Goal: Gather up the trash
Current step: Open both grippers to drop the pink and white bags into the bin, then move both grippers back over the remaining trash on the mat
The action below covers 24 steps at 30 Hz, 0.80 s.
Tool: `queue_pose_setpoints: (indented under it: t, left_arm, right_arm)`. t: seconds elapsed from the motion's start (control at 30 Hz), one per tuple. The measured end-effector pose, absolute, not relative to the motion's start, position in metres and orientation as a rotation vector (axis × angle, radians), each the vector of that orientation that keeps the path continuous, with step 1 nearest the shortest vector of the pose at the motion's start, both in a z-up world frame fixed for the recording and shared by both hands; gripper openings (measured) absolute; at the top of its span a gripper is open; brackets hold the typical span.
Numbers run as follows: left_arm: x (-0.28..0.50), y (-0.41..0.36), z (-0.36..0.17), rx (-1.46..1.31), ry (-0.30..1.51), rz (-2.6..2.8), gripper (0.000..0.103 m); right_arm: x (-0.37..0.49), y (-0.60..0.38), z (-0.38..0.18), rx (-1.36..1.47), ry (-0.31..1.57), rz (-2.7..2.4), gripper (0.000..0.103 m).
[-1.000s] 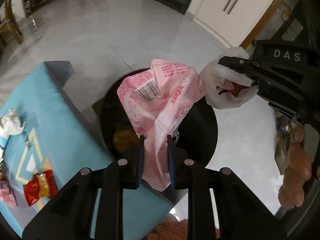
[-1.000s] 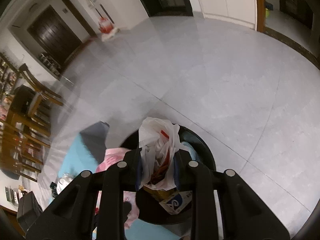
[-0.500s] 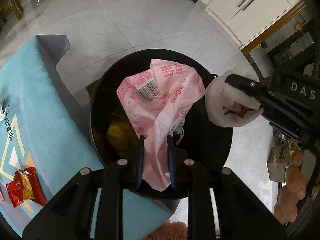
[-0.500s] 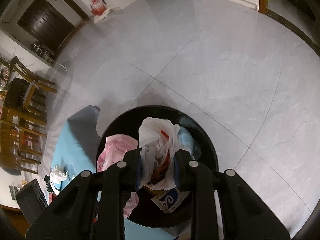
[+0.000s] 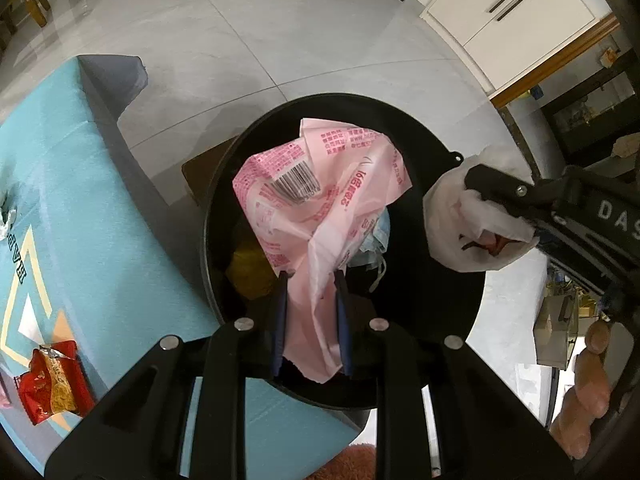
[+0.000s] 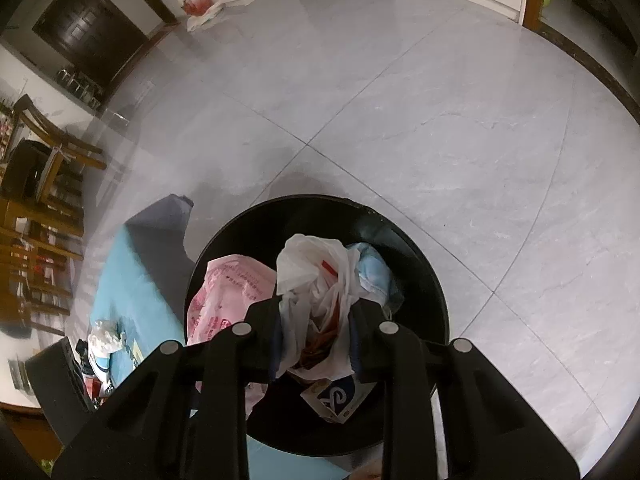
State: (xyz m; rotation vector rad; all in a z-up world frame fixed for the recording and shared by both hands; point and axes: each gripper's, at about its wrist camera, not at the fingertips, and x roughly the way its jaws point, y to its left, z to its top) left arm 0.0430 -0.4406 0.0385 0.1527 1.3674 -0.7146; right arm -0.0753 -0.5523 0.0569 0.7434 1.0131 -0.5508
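Observation:
My left gripper is shut on a crumpled pink plastic bag and holds it over the open black trash bin. My right gripper is shut on a white plastic bag with red scraps inside, also over the black trash bin. In the left wrist view the white plastic bag hangs at the bin's right edge. The pink plastic bag shows left of it in the right wrist view. Yellow trash and a blue mask lie in the bin.
A table with a teal cloth stands left of the bin. A red snack wrapper and crumpled white trash lie on it. Grey tiled floor surrounds the bin. Wooden chairs stand far left.
Both grippers tilted down and moved over the bin, so the bin opening now fills more of each view. Both bags stay gripped.

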Motion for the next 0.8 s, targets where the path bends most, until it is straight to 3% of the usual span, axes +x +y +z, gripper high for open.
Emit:
queue_pose_setpoints:
  t: [0.53, 0.6, 0.8]
  left_arm:
    - [0.028, -0.446, 0.043, 0.113, 1.369, -0.778, 0.028]
    - [0.024, -0.444, 0.046, 0.116, 1.362, -0.770, 0.041]
    - [0.010, -0.420, 0.075, 0.087, 1.300, -0.782, 0.082]
  right_arm:
    - [-0.067, -0.542, 0.059, 0.675, 1.043, -0.590, 0.029]
    - [-0.068, -0.541, 0.062, 0.666, 1.037, -0.588, 0.030]
    - [-0.069, -0.533, 0.073, 0.647, 1.013, -0.614, 0.067]
